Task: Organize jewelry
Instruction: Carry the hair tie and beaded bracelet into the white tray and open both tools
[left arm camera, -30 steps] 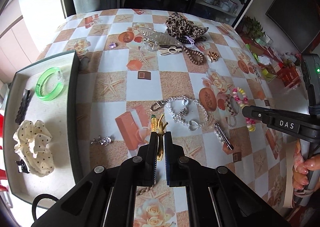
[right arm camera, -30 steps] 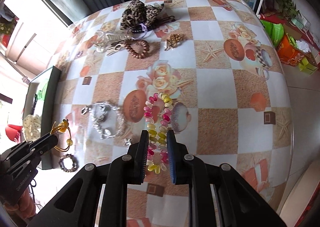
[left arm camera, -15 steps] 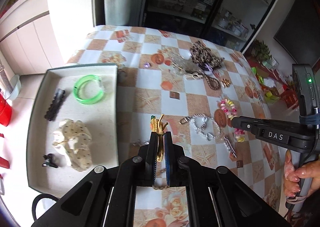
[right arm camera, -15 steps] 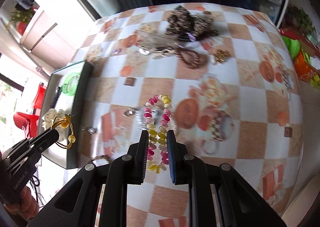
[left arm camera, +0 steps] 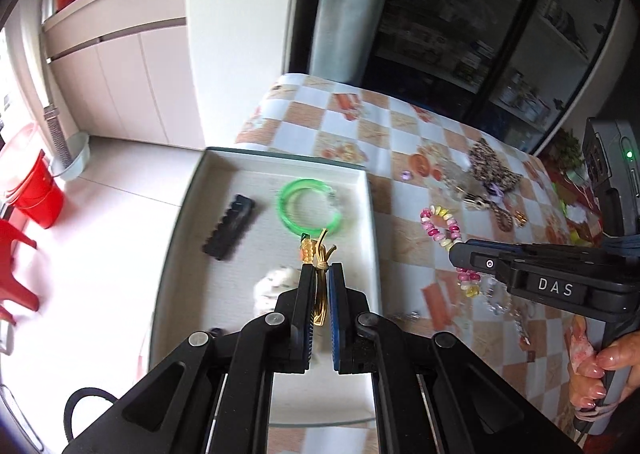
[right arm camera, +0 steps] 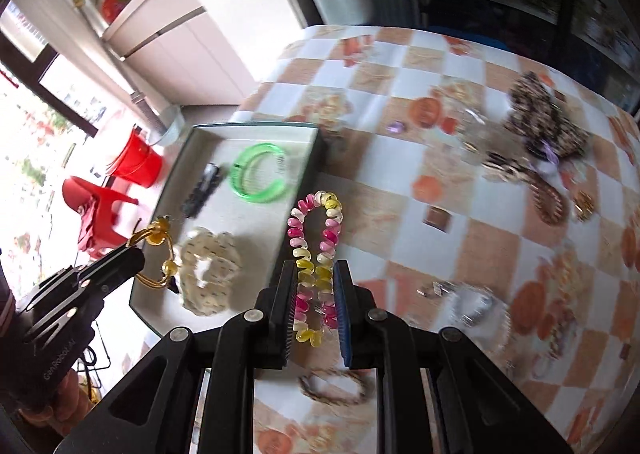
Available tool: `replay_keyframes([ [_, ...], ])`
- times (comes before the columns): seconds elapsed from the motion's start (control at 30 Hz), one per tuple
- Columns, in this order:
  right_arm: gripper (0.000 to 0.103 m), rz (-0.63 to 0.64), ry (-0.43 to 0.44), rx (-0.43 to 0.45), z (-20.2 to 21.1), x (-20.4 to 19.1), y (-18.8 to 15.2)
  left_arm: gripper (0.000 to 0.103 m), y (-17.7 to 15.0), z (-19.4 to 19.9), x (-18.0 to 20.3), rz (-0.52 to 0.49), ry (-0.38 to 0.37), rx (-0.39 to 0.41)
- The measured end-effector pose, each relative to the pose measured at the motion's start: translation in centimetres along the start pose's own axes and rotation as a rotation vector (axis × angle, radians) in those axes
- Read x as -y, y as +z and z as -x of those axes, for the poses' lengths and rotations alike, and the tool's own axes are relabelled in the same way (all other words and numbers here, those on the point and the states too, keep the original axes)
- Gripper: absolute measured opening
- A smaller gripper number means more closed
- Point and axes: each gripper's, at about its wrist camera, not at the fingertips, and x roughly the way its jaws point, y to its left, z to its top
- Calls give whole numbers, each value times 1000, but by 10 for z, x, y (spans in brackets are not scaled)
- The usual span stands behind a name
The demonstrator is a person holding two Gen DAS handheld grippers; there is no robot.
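Note:
My left gripper (left arm camera: 319,268) is shut on a gold wire bracelet (left arm camera: 319,286) with amber beads and holds it above the grey tray (left arm camera: 370,221). From the right wrist view the gold bracelet (right arm camera: 158,254) hangs over the tray's near part. My right gripper (right arm camera: 316,268) is shut on a pink, white and yellow spiral bracelet (right arm camera: 316,254), held in the air near the tray's right wall (right arm camera: 310,169). In the tray lie a green bangle (left arm camera: 308,206), a black hair clip (left arm camera: 230,228) and a white dotted scrunchie (right arm camera: 208,266).
On the checked tablecloth (right arm camera: 460,189) lie a leopard scrunchie (right arm camera: 548,121), a brown spiral tie (right arm camera: 546,197), a silver bracelet (right arm camera: 472,304) and a braided bracelet (right arm camera: 334,384). A red bucket (left arm camera: 34,189) and a red chair (right arm camera: 100,209) stand on the floor left of the table.
Both grippers have swung left with their bracelets. The left one now hangs over the tray; the right one has come close to the tray's right wall.

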Motion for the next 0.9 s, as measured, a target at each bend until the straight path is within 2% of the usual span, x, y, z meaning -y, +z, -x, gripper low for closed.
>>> replay_keyframes([
  [0.2,19,20,54,-56,-44,-36,20,10,5,-23,-33,7,63,-11],
  [0.4,19,36,56,-117,-85,-56,26,10,3,-52,-56,30,81,-55],
  [0.6,19,39,31,-172,-117,-60,24,10,-3,-82,-62,22,98,-106],
  [0.9,19,14,-16,-156,-135,-53,37,10,-4,-107,-65,22,137,-141],
])
